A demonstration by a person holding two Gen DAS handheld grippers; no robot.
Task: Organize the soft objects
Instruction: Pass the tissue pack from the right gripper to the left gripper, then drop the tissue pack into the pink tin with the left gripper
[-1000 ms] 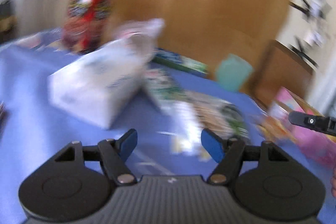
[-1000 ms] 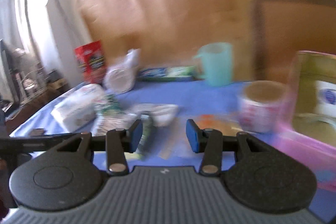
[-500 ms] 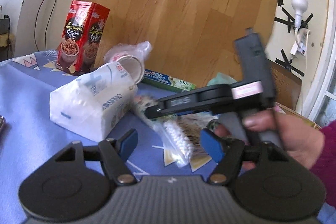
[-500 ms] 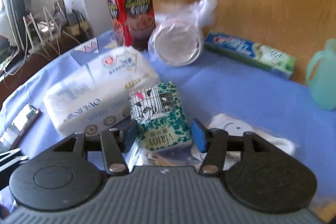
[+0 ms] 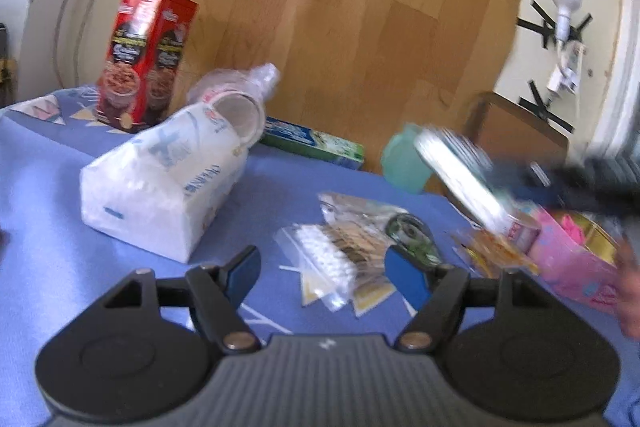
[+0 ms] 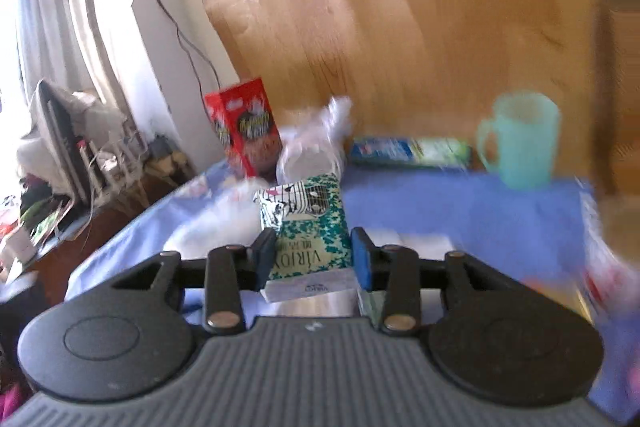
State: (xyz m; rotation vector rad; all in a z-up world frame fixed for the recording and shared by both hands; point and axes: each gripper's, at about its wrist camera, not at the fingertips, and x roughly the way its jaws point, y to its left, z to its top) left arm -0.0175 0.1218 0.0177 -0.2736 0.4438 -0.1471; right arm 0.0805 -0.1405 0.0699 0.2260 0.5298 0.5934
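The left gripper (image 5: 320,269) hangs with jaws wide and empty above the bag of cotton swabs (image 5: 326,259) on the surface (image 5: 48,227). The tissue pack (image 6: 306,227), half a second ago lying there, is now lifted between the right gripper's (image 6: 314,255) jaws, apparently bound for the pink box (image 5: 572,259).

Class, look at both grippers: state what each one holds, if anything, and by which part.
The right gripper holds the green tissue pack by its two long sides, near the end closest to the camera. The left gripper is open and holds nothing.
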